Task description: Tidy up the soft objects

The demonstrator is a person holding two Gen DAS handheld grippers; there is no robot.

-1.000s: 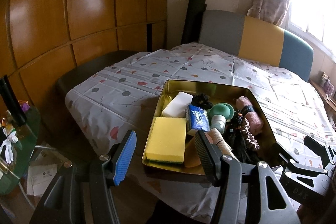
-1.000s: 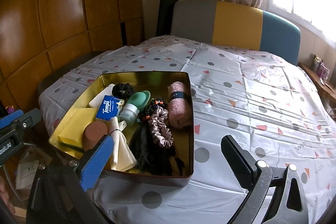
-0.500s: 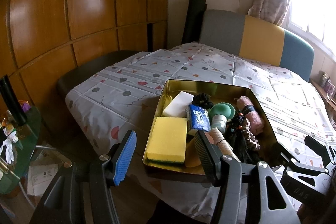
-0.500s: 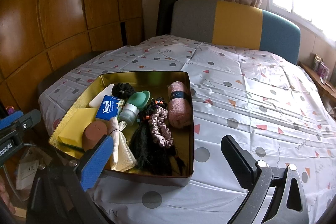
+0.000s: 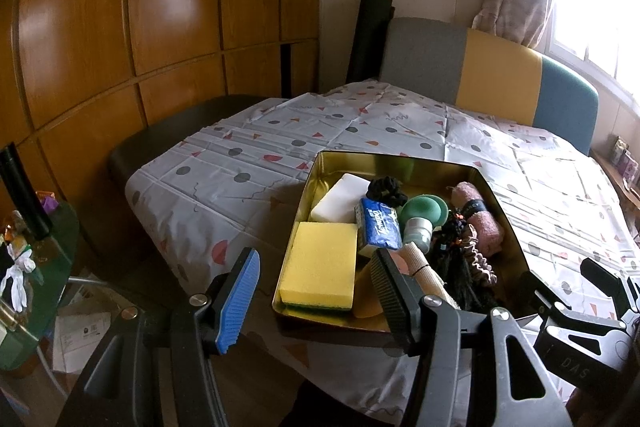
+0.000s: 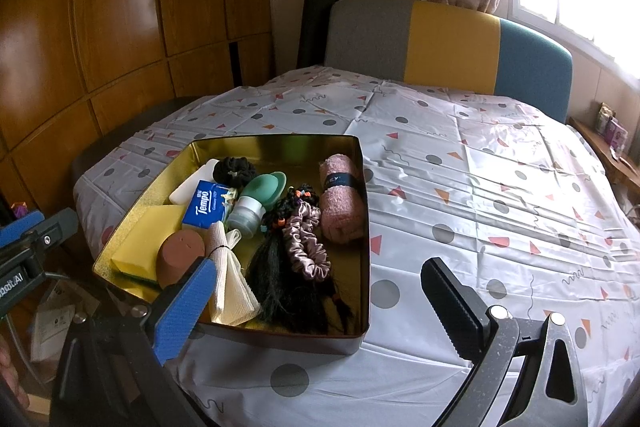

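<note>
A gold tin tray (image 6: 366, 227) stands near the front edge of the table and holds soft things. In it lie a yellow sponge (image 5: 322, 263), a white block (image 5: 340, 201), a blue tissue pack (image 6: 206, 205), a black scrunchie (image 6: 234, 169), a green squeeze bottle (image 6: 256, 201), a rolled pink towel (image 6: 342, 197), a pink scrunchie (image 6: 306, 245), a black hairpiece (image 6: 280, 291), a beige cloth (image 6: 230, 287) and a brown puff (image 6: 180, 253). My left gripper (image 5: 314, 263) hovers open before the tray's near left corner. Before its near right side my right gripper (image 6: 318, 267) hovers open too. Neither holds anything.
The table carries a white cloth with dots and triangles (image 6: 480, 187). A grey, yellow and teal chair back (image 6: 448, 43) stands behind it, beside a dark rolled mat (image 6: 318, 23). Wooden wall panels (image 5: 160, 27) run along the left. A cluttered glass side table (image 5: 36, 267) sits low at left.
</note>
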